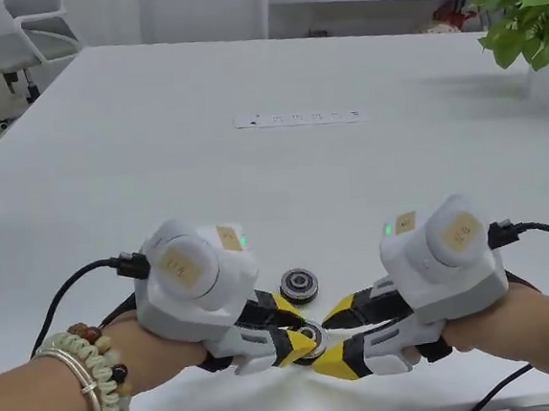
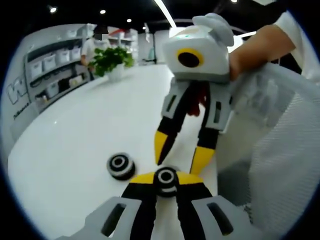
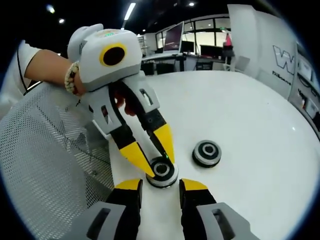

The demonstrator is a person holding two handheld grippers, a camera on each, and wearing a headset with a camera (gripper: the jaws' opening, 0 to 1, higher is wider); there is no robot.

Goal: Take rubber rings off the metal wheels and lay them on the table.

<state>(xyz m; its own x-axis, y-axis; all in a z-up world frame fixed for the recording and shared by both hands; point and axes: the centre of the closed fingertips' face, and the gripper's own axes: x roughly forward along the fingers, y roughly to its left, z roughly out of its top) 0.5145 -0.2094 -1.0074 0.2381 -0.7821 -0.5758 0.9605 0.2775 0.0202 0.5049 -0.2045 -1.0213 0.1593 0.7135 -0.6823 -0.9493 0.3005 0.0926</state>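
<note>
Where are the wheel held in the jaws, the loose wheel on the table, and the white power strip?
gripped wheel (image 2: 166, 177): left gripper view, on its centre hub.
loose wheel (image 1: 299, 285): head view, on its centre hub.
power strip (image 1: 301, 119): head view, middle of its top face.

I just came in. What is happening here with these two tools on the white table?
A person holds a gripper in each hand. The left gripper has its fingers shut on a small wheel at the near edge of the table. The right gripper is open, fingers close by that wheel, probably about to pull off its black ring. A second wheel lies on the table beside them.
</note>
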